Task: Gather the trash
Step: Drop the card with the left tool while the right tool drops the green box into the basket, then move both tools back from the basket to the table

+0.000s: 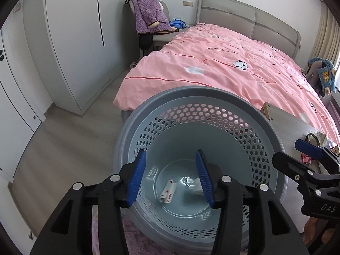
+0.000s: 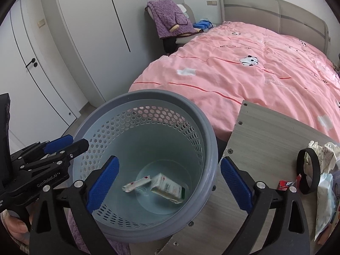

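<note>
A grey perforated waste basket (image 1: 191, 91) (image 2: 148, 94) stands on the floor beside a low wooden table (image 2: 265, 131). At its bottom lie a small white-and-red packet (image 1: 167, 193) (image 2: 137, 183) and a white carton (image 2: 167, 188). My left gripper (image 1: 171, 179) hangs open above the basket's mouth, with nothing between its blue pads. It also shows as the left gripper (image 2: 63, 144) at the basket's left rim. My right gripper (image 2: 170, 188) is wide open over the basket's right rim and holds nothing. On the table lie crumpled paper (image 2: 323, 150), a red wrapper (image 2: 285, 184), a black band (image 2: 309, 172) and a plastic pack (image 2: 325, 193).
A bed with a pink quilt (image 1: 223, 63) fills the space behind the basket and table. A chair draped with a purple robe (image 1: 148, 14) stands by the headboard. White wardrobe doors (image 1: 74, 42) line the left wall. A purple rug (image 1: 136, 240) lies under the basket.
</note>
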A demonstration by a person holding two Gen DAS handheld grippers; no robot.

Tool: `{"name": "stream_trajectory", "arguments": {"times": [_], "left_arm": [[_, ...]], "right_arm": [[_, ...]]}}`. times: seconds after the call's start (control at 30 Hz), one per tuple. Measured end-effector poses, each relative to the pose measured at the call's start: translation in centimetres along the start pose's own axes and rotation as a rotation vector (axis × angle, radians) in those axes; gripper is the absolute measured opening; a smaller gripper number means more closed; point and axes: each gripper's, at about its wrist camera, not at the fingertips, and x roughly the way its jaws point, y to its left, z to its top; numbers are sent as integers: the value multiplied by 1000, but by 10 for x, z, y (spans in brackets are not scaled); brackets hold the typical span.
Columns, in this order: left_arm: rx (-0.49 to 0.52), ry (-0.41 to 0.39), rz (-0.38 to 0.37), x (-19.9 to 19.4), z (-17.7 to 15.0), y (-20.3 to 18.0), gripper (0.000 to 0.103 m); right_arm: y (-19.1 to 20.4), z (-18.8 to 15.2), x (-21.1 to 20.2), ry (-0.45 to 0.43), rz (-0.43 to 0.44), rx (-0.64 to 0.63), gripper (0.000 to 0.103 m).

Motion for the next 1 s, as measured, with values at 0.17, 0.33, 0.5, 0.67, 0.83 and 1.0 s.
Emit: {"name": "stream_trajectory", "arguments": {"times": [0.17,0.33,0.5,0.67,0.83,1.0], "left_arm": [[7,-5,16,-3,-2,-3,58],[8,-9,17,-6,-3,-3,62],[2,-4,26,-8,-5,-2,66],[1,8,43,-5,-8,-3,66],[11,20,50,-4,-11,-7,68],[22,22,36,-2,-12,-15,68]], "right_arm": [[-1,-2,0,1,-6,0,95],[-2,-5,1,6,-7,9,95],[-4,-8,1,13,-12,20,95],[-8,-12,-5,9,-9,31,95],[-15,-14,-11,1,-10,52,95],[-23,-12,-15,7,-25,71,95]]}}
